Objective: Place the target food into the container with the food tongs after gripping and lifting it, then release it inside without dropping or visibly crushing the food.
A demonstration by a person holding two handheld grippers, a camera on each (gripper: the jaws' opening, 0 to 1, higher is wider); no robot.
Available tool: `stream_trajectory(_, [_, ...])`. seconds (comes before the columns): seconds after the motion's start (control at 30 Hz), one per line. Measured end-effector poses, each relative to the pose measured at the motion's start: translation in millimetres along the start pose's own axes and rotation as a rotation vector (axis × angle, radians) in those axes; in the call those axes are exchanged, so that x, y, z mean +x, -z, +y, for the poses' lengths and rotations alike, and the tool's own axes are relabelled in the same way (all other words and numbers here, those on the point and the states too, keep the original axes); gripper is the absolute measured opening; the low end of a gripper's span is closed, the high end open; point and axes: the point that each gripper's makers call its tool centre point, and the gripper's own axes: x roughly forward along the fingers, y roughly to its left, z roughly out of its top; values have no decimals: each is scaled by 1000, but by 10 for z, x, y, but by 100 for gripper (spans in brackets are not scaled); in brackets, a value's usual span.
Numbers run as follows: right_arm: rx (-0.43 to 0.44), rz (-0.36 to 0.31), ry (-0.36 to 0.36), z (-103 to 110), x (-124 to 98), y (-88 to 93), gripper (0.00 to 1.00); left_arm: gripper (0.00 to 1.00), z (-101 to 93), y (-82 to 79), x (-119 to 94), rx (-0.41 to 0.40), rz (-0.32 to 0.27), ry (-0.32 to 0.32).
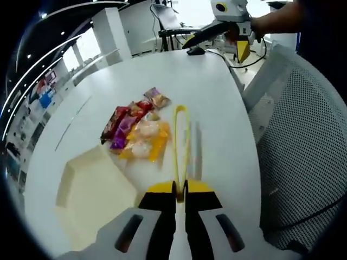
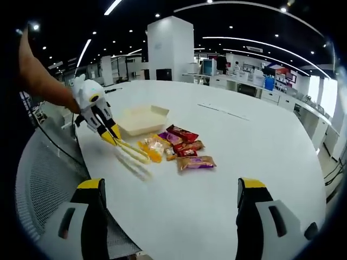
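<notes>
My left gripper is shut on the handle end of yellow food tongs. The tongs reach forward above the table, and their tips are just right of a pile of snack packets without holding any of them. A beige container lies open on the near left of the pile. In the right gripper view, the left gripper holds the tongs beside the packets, with the container behind. My right gripper stands wide open, holding nothing, well back from the pile. It also appears as the right gripper at the table's far edge.
The round white table has bare room around the pile. A mesh chair back stands at the table edge on the right. Cables and a black mouse lie at the far edge. A person's arm holds the left gripper.
</notes>
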Motion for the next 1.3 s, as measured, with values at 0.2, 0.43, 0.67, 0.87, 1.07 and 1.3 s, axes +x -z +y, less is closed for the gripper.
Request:
stream_trajectory(0.2, [-19,-16,0,-63,-32,-133,93,0,-33,-278,-169,-85,-110,86])
stream_trajectory(0.43, [-106,-49,-64,-53,-134,-494,87,0,107,-438,-454,-38,-108,81])
stream_trajectory(0.67, [-173,-47,-134,0,-215,-886,77,0,292,-734,-862,0,-147,70])
stream_trajectory(0.87, [-219,-81,-150,9,-299,-1310,66,1,360,-1010,-1156,20,-192,80])
stream_trajectory(1.07, [-231,-119,-237,142,-362,-1635,64,1,475,-1236,-1434,29,-223,67])
stream_trajectory(1.3, [-246,-156,-326,308,-393,-1923,60,1,504,-1500,-1726,28,-286,67])
